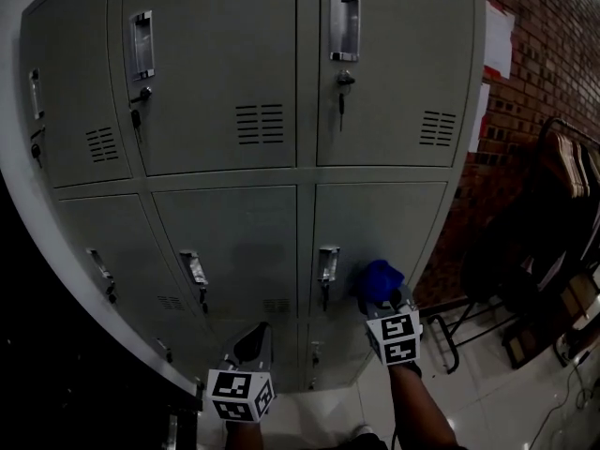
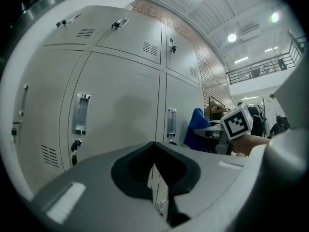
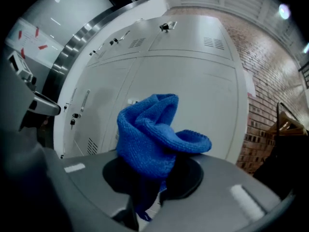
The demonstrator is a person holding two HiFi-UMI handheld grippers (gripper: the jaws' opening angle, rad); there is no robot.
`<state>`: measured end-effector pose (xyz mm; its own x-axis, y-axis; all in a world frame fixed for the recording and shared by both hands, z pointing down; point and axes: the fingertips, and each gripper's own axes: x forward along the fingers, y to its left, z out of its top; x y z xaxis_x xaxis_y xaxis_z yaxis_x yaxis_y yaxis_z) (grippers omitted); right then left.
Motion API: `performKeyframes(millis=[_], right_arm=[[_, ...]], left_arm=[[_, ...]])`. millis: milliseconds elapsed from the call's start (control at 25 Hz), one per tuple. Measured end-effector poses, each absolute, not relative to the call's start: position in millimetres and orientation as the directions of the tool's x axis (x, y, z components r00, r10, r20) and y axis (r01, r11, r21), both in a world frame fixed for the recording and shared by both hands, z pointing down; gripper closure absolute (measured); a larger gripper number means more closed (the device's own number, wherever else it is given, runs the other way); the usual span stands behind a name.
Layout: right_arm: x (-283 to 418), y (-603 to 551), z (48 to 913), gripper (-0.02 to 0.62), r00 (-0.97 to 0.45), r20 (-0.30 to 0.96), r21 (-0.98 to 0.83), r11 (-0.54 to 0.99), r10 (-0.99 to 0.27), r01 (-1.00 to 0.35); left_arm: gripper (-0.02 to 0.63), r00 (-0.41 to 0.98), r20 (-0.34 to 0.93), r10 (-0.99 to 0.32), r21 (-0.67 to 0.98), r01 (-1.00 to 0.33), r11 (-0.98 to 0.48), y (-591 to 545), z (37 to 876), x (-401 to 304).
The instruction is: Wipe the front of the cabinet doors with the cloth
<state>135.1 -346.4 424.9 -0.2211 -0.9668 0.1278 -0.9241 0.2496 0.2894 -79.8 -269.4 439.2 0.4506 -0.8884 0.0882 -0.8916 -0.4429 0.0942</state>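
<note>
The grey metal cabinet (image 1: 281, 204) fills the head view, its doors fitted with handles and keys. My right gripper (image 1: 382, 300) is shut on a bunched blue cloth (image 1: 380, 277). It holds the cloth at the lower right door (image 1: 394, 232), just right of that door's handle (image 1: 327, 265); whether the cloth touches the door I cannot tell. In the right gripper view the cloth (image 3: 152, 134) bulges up out of the jaws of the right gripper (image 3: 154, 187). My left gripper (image 1: 251, 343) hangs lower left, shut and holding nothing, short of the doors. The left gripper view shows the cloth (image 2: 195, 127) beside the door.
A brick wall (image 1: 534, 111) with white sheets (image 1: 499, 40) stands right of the cabinet. A rack with hangers (image 1: 567, 162) and a dark metal frame (image 1: 459, 331) sit on the pale tiled floor (image 1: 506, 401) at the right. A dark gap runs along the cabinet's left side.
</note>
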Motion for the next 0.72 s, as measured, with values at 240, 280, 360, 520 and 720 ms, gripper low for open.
performKeyframes(millis=[240,280,360,520,720], right_arm=[[231,-347,460,0.509,-0.016,0.225,0.296,0.084,-0.974,-0.951],[244,-347,468,0.509,0.008,0.245,0.299,0.068,-0.97,-0.952],[261,-348,485,0.509,0.037,0.283,0.303,0.053,-0.958,-0.951],[264,-355,514,0.509,0.035,0.339,0.301,0.073,-0.94,-0.951],[258,-371,536,0.509,0.045,0.389,0.305,0.082,-0.92,-0.949]], left_arm=[[0.595,0.457,0.097,-0.884,0.095,-0.889,-0.449,-275,445,-74],[0.595,0.455,0.098,-0.885,0.095,-0.889,-0.447,-276,445,-74],[0.595,0.451,0.1,-0.887,0.096,-0.892,-0.442,-278,447,-75],[0.595,0.443,0.108,-0.89,0.095,-0.896,-0.435,-281,449,-75],[0.595,0.43,0.11,-0.896,0.089,-0.902,-0.422,-281,450,-80]])
